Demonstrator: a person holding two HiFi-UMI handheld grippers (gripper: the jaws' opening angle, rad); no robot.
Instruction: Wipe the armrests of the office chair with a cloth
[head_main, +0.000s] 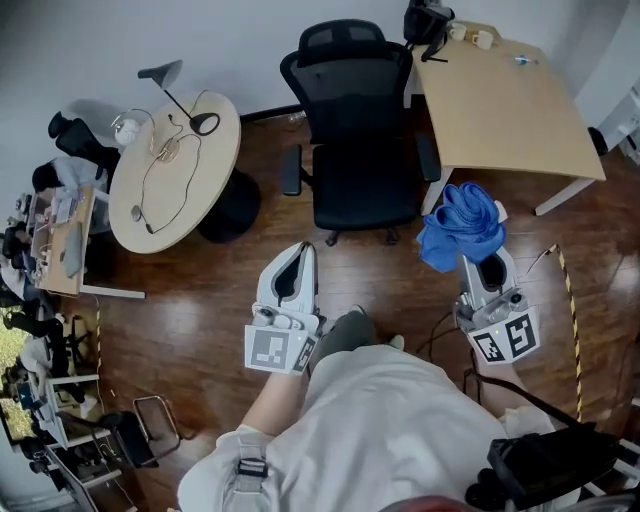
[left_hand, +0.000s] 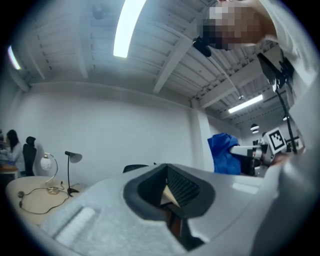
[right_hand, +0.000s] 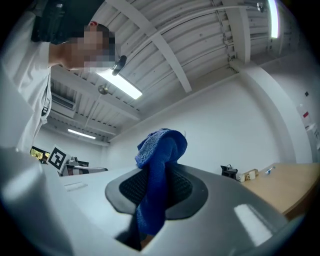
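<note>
The black office chair (head_main: 360, 130) stands ahead of me on the wood floor, its left armrest (head_main: 292, 170) and right armrest (head_main: 428, 158) both bare. My right gripper (head_main: 484, 265) is shut on a bunched blue cloth (head_main: 462, 225), held just right of the chair's base and below the right armrest. In the right gripper view the cloth (right_hand: 157, 175) hangs over the right gripper (right_hand: 155, 200). Short of the chair's front, my left gripper (head_main: 300, 250) is shut with nothing in it. The left gripper view shows the left gripper (left_hand: 167, 192), the chair's top (left_hand: 137, 168) and the cloth (left_hand: 224, 152).
A round table (head_main: 200, 200) with a desk lamp (head_main: 180, 95) and cables stands left of the chair. A rectangular wooden desk (head_main: 510, 110) is at its right, close to the right armrest. Clutter lines the far left. Striped tape (head_main: 572, 300) runs along the floor at right.
</note>
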